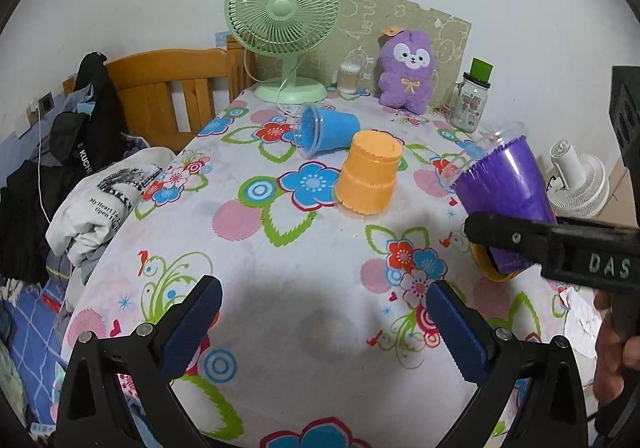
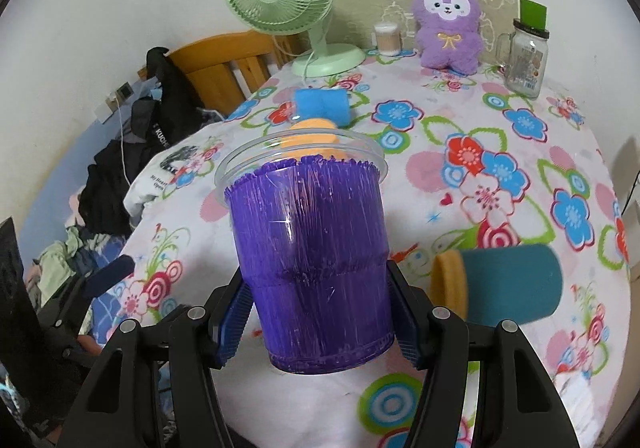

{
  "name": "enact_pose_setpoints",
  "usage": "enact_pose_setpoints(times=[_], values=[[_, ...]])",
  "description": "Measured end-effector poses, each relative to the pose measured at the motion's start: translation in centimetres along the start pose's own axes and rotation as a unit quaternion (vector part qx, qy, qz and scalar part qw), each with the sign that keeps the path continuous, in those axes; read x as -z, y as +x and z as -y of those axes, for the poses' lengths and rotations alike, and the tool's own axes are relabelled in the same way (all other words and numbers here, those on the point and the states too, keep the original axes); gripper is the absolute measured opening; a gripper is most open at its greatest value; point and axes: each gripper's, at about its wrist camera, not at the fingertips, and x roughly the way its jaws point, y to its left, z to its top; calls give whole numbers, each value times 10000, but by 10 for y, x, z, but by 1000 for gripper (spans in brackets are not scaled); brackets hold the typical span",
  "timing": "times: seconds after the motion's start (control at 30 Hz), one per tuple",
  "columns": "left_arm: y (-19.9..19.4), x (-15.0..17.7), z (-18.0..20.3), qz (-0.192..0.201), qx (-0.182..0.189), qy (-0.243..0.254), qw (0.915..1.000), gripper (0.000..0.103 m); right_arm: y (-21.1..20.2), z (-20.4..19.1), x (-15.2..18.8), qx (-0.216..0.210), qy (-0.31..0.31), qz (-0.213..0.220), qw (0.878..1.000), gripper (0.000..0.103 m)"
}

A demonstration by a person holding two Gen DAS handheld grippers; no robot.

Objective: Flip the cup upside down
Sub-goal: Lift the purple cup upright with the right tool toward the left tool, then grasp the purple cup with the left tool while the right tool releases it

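My right gripper [image 2: 320, 324] is shut on a purple plastic cup [image 2: 312, 260] near its base and holds it above the table, mouth tilted up and away. From the left wrist view the purple cup [image 1: 504, 184] hangs at the right, clamped by the right gripper [image 1: 496, 244]. My left gripper [image 1: 324, 312] is open and empty over the floral tablecloth [image 1: 280, 288]. An orange cup [image 1: 368, 172] stands upside down mid-table. A blue cup [image 1: 324, 130] lies on its side behind it.
A teal cup with a yellow rim [image 2: 500, 284] lies on its side at the right. At the back stand a green fan [image 1: 284, 28], a purple plush toy [image 1: 406, 68], a glass jar [image 1: 468, 100] and a cotton-swab pot [image 1: 350, 78]. Clothes [image 1: 80, 184] pile left of the table.
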Motion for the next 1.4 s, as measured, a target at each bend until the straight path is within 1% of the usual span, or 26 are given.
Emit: enact_pose_setpoints(times=[0.13,0.33,0.5,0.63,0.8,0.97,1.07,1.17,1.23,1.3,1.4], values=[[-2,8,-7,-41,-21,-24,10000,103,3,-11,11,-48,15,-5,10000,65],[1,24,-16,-193,-85,-32,9998,103,19,-17,32,-104,294,-90,9995,65],[3,35,-22,-296,-145,-64,9994,103,32,-16,44,10,594,-58,9982,65],[5,39,-25,-326,-182,-67,9993,103,44,-14,51,-12,902,-95,9959,65],[8,44,-27,-395,-212,-83,9990,103,52,-11,57,45,1111,-106,9937,65],[12,46,-28,-454,-201,-100,9987,103,62,-11,61,159,1085,-246,9937,66],[12,47,-27,-445,-179,-85,9988,103,65,-21,59,317,817,-322,9956,67],[12,47,-26,-457,-166,-73,9988,103,65,-25,59,252,793,-332,9960,72],[12,48,-25,-467,-162,-60,9988,103,62,-28,59,327,718,-269,9965,81],[12,48,-25,-469,-159,-47,9988,103,57,-30,57,368,614,-210,9972,84],[11,47,-23,-452,-136,-52,9989,103,48,-31,54,369,501,-122,9980,85]])
